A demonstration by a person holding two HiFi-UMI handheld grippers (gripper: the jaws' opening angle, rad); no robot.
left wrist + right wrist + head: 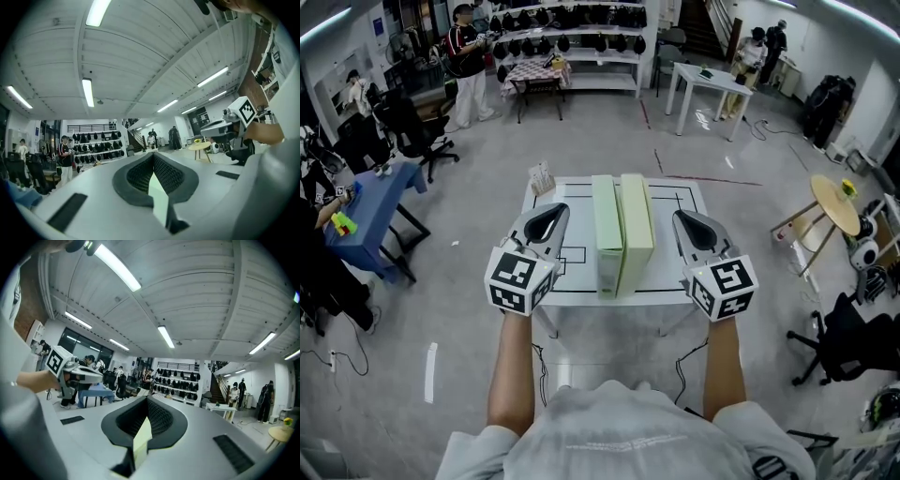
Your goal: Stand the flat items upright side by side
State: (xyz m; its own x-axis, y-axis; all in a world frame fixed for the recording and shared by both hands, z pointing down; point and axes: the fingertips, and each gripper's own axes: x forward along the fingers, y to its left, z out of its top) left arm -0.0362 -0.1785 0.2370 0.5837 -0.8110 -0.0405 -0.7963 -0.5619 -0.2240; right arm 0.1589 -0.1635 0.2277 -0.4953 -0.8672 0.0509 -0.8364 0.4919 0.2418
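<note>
Head view: left box (pixel 606 239) and right box (pixel 636 225), both pale green, stand upright side by side mid-table with no gap visible between them. Their long edges run away from you on the white table (pixel 675 202).

Your left gripper (pixel 555 210) hovers just left of the pair and your right gripper (pixel 681 217) just right. Neither touches a box.

Left gripper view: fingers (pixel 140 174) are closed tip to tip, nothing gripped. Right gripper view: same, fingers (pixel 161 418) are together and empty.

A small card stand (pixel 542 177) sits at the table's far-left corner. A blue table (pixel 370 202) stands off to your left and a round wooden table (pixel 834 202) off to your right.
</note>
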